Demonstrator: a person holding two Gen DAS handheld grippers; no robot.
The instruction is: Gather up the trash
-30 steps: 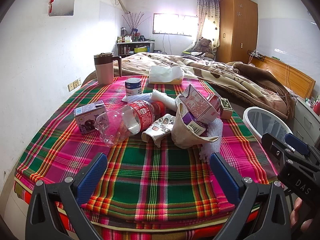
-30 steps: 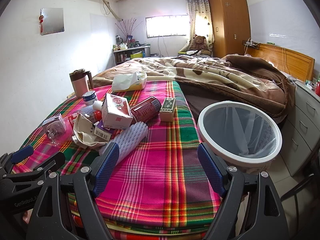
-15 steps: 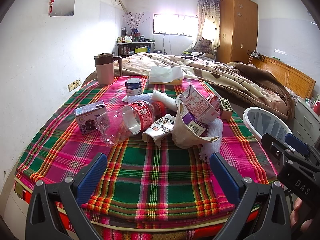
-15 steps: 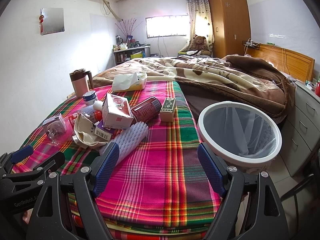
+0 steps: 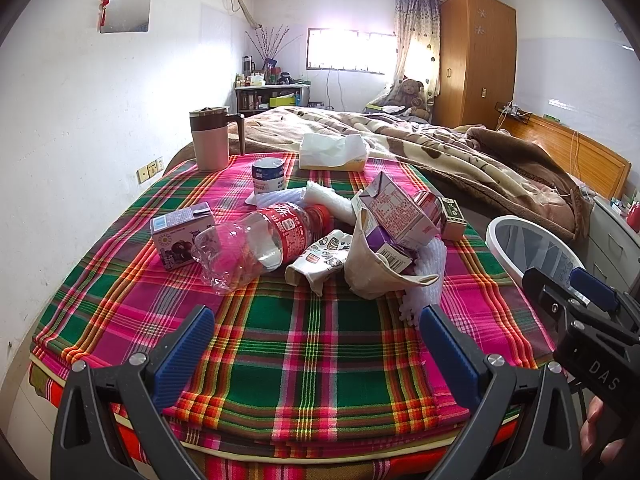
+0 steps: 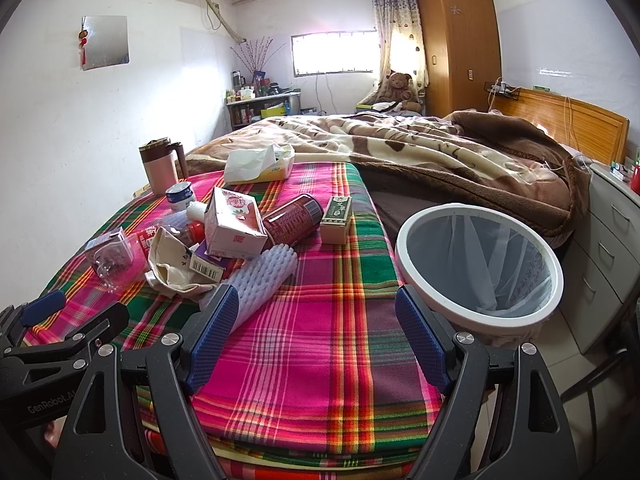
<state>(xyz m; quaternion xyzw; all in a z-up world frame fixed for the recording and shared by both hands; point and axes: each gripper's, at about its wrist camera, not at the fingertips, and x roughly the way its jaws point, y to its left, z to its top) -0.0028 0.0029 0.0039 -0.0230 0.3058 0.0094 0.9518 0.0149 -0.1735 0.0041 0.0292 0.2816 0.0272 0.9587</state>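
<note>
I held both claws released and empty; the foam roll point(image 6: 256, 284) lay just ahead-left of the right claw point(image 6: 320, 344), long axis running away rightward.

One crushed plastic bottle point(image 5: 256, 246), three drink cartons, purple point(image 5: 182, 236), pink point(image 5: 400, 210) and a second purple one point(image 5: 390, 250), one red can point(image 6: 294, 220), one small green box point(image 6: 337, 218), one tissue box point(image 5: 334, 152), one mug point(image 5: 211, 140), one waste bin point(image 6: 480, 268).

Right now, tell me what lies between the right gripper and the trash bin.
Nothing: in the right wrist view the right gripper hangs open over bare plaid cloth, and the bin stands just beyond its right finger.
</note>
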